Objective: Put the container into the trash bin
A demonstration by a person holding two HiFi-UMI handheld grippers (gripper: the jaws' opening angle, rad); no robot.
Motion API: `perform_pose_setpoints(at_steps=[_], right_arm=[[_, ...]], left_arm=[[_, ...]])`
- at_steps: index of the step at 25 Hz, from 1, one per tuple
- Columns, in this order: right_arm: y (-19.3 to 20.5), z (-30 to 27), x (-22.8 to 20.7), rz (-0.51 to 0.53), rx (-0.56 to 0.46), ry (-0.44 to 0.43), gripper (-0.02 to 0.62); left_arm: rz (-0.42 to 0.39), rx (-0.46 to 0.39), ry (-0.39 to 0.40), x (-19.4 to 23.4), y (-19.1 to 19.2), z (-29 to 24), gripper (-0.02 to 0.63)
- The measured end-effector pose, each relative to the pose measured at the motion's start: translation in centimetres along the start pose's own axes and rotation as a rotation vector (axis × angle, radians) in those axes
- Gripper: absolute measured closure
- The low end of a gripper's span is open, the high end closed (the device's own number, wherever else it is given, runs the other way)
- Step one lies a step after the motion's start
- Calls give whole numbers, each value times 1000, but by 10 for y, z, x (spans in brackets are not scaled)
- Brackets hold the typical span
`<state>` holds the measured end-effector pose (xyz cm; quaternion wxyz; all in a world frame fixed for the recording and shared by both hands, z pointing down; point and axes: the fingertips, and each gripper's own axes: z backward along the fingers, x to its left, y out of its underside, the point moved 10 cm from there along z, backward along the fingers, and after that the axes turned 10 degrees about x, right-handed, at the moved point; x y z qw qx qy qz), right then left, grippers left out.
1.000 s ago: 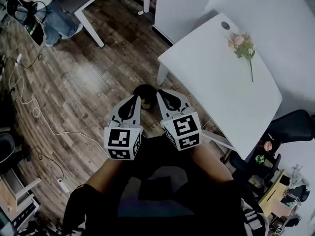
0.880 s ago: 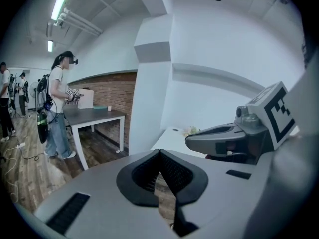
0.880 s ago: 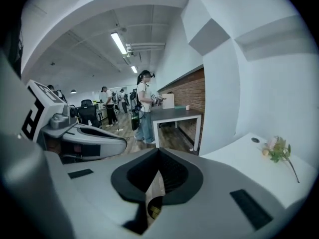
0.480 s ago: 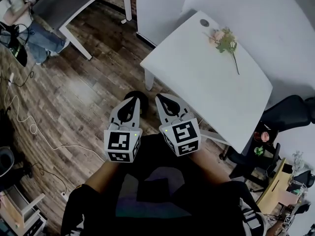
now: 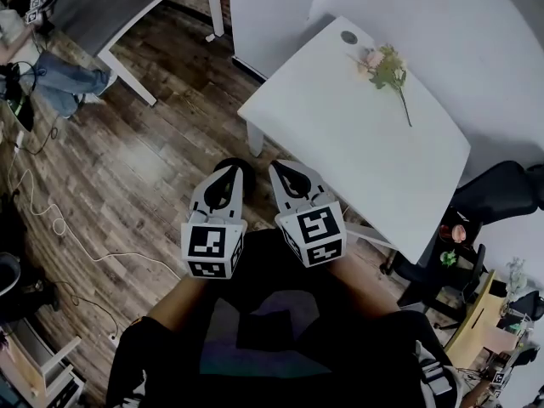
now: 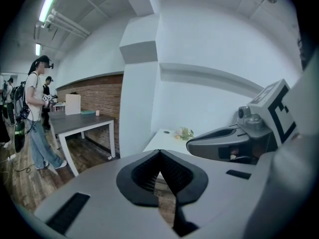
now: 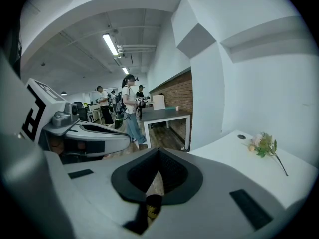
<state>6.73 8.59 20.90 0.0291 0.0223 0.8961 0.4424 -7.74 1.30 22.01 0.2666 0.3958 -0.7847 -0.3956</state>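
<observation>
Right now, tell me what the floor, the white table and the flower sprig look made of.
Floor: wood or wood-look planks, slight sheen; seams and grain show.
White table: smooth matte top, probably laminate or painted board.
Flower sprig: pale blooms, green leaves; real or artificial, cannot tell.

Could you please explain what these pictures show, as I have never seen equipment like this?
No robot here: a person holds a two-jaw gripper in each hand. The head view comes from a camera on that person's head, looking down at the left gripper and right gripper; the patterned cubes belong to them. The other two views come from a camera riding on each gripper, looking along its jaws. Both grippers are shut at the tips and hold nothing. Ahead stands a white table with a flower sprig on it, on a wooden floor. A small dark thing lies on the floor under the jaws; I cannot tell what it is.
</observation>
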Motion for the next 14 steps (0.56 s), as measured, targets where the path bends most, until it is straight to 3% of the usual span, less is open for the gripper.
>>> perform_pose_setpoints(at_steps=[14], right_arm=[[-3,-7,-7,-2,6,-8,583]], left_arm=[[11,9,-9,4,-3,-7,598]])
